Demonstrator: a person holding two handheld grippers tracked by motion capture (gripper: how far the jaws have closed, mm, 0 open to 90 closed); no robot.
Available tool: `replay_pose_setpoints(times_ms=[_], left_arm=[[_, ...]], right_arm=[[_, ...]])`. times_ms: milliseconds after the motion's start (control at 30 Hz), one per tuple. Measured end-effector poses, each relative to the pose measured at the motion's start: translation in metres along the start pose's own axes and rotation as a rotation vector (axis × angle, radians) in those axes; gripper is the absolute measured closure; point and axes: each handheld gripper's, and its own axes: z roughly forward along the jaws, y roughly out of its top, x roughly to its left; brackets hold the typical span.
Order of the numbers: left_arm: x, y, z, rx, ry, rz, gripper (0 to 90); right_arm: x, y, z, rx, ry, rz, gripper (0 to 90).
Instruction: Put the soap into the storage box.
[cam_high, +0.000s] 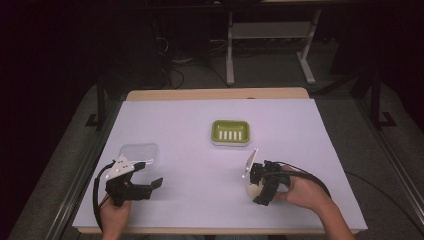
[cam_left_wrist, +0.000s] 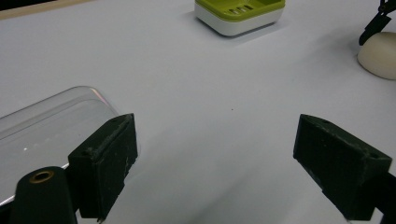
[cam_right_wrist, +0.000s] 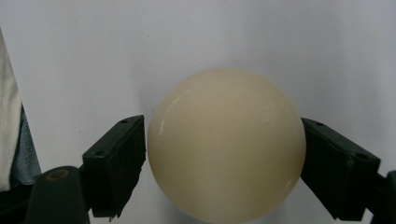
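- The soap (cam_right_wrist: 226, 144), a cream oval bar, sits between the right gripper (cam_high: 260, 187) jaws, which press both its sides, on the table's (cam_high: 190, 125) near right.
- The green dish (cam_high: 230, 133) lies ahead and slightly left of it, empty.
- The left gripper (cam_high: 145, 186) rests wide open beside a clear lid (cam_high: 139, 152).

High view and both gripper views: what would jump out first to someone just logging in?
First, the cream, rounded soap bar between the right gripper's jaws at the table's near right; both jaws meet its sides. Next, the green soap dish with a white base sits mid-table. The left gripper is open at near left, beside a clear plastic lid.
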Motion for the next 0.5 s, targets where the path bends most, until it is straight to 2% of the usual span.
replay_pose_setpoints(times_ms=[500], left_arm=[[0.0016, -0.0003, -0.0006, -0.002, 0.001, -0.008, 13.0]], right_arm=[[-0.0005, 0.0028, -0.0005, 0.02, -0.005, 0.001, 22.2]])
